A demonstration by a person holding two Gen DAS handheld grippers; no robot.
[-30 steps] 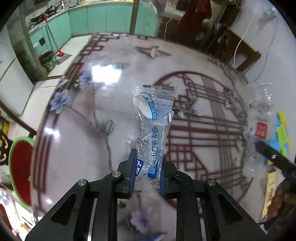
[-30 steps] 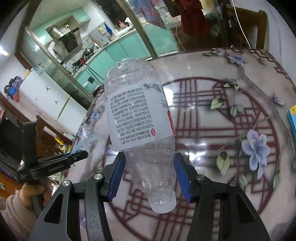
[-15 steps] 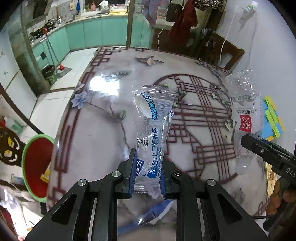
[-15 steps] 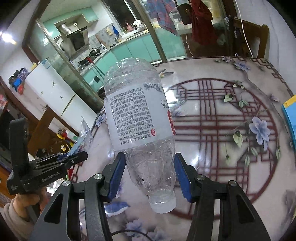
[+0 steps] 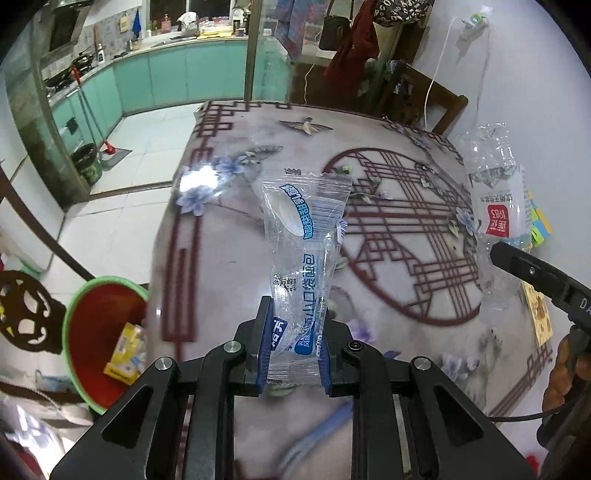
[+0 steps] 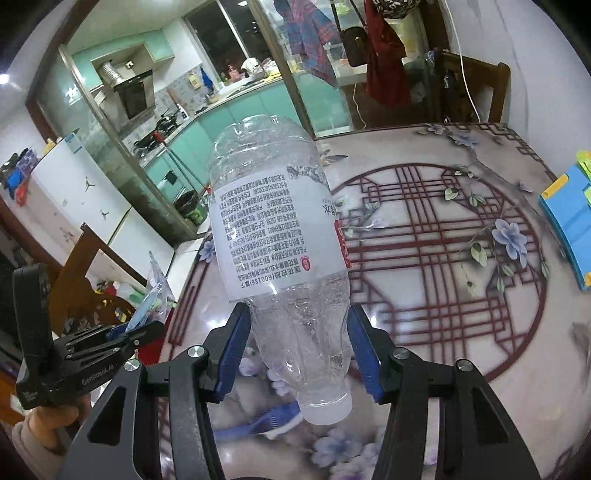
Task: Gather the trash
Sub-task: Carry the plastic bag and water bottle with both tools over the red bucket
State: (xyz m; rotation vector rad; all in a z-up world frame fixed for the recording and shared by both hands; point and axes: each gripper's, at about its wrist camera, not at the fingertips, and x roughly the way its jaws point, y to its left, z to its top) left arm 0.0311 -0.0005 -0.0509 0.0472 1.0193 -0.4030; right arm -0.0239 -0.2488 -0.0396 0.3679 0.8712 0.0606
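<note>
Left wrist: left claw (image 5: 293, 347) pinches clear blue-printed wrapper (image 5: 304, 254); right claw (image 6: 299, 354) grips crumpled bottle (image 6: 280, 236).

Table (image 5: 229, 258): glossy top, dark red lattice roundel, blue flower print, lamp glare near left edge. Floor (image 5: 140, 122): pale square tiles. Kitchen behind glass partition (image 6: 110, 155): teal cabinets (image 5: 184, 77), range hood (image 6: 135, 92), window (image 5: 207, 14) over counter. White fridge (image 6: 70, 192) at left. Wooden chair (image 5: 424, 96) at far table edge. Clothes and bags (image 6: 384, 55) hanging. White wall (image 5: 535, 92) at right, cable running down.
</note>
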